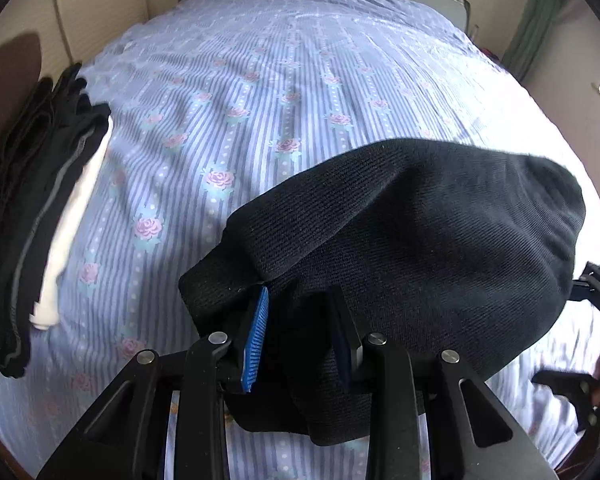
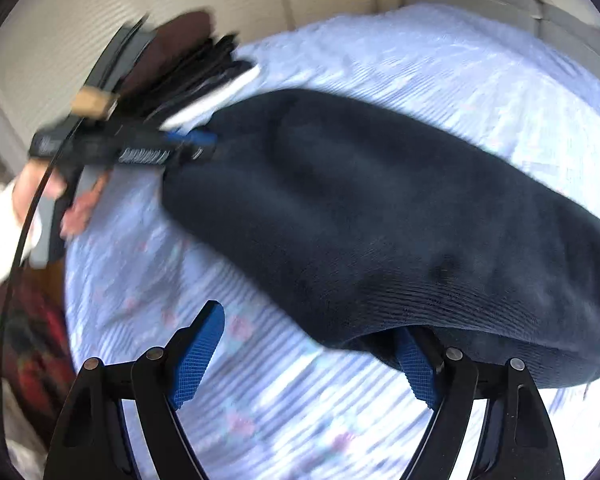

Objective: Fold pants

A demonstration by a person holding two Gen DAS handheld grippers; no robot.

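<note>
- left gripper (image 1: 300, 320) has its blue pads pinching a bunched corner of the black pants (image 1: 420, 248), fabric wadded up between the fingers and spilling down underneath them
- from the right wrist view you can see that same left gripper (image 2: 204, 142) coming in from the left, held by a hand (image 2: 76, 204) with a white sleeve, clamped on the far-left end of the pants (image 2: 380, 216)
- right gripper (image 2: 312, 356) is spread wide, nothing squeezed between the pads; its right finger is tucked just under the near edge of the pants, left finger over bare sheet
- pants look like a thick ribbed knit, black to dark navy, lying in one long rounded hump running left to right across the near part of the bed
- bed sheet (image 1: 260, 92) is light blue stripes with pink roses
- stack of folded dark clothes (image 1: 28, 208) with something white in it sits at the left edge of the bed, well apart from the pants
</note>
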